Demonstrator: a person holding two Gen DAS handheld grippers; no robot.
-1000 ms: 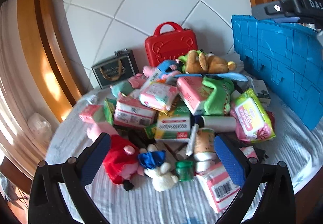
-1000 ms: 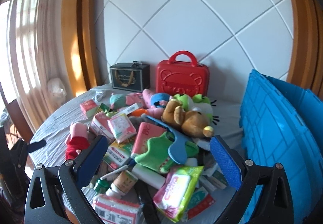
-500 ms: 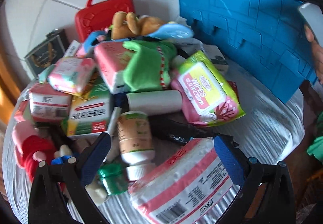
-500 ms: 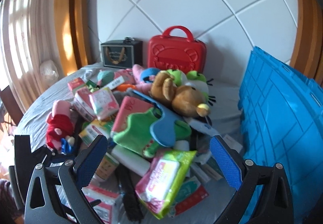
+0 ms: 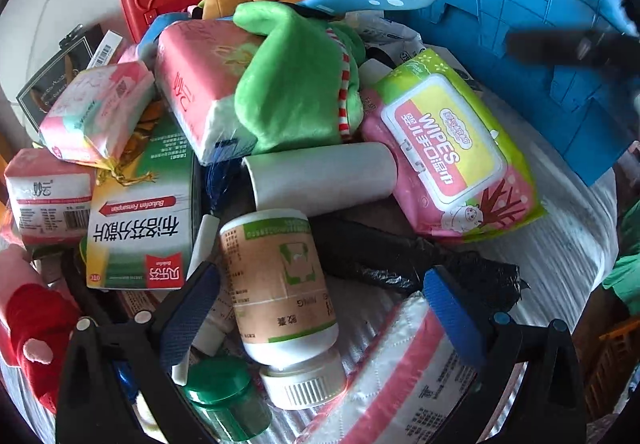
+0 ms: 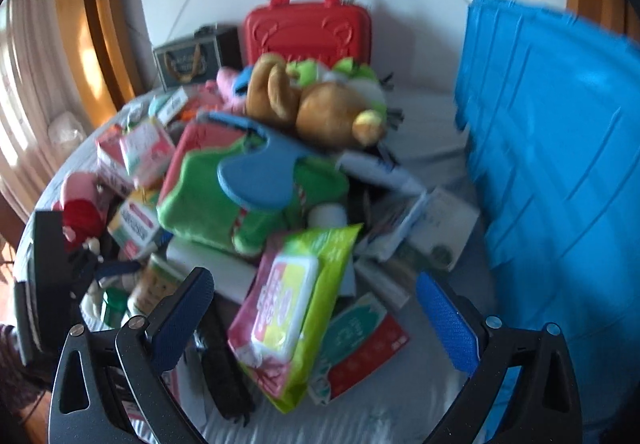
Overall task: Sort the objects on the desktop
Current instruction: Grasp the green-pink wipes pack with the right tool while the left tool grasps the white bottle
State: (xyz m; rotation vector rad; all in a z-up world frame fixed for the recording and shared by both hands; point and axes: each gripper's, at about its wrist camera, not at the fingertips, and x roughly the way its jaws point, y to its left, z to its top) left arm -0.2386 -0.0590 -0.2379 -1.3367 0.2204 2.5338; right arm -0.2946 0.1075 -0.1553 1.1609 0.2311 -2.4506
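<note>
- Your left tongs (image 5: 320, 304) are spread wide over the near edge of the pile, gripping nothing.
- A pill bottle (image 5: 276, 276) lies between their pads, cap toward you, touching neither.
- Just beside it sit a green-capped jar (image 5: 224, 400) and a tissue pack (image 5: 392, 384).
- Your right tongs (image 6: 316, 316) also hang released, low over the wipes pack (image 6: 292, 308).
- The wipes lean on the heap, a green plush (image 6: 212, 200) behind them.
- The blue crate (image 6: 560, 172) stands on the desk (image 6: 400, 404) to the right.
</note>
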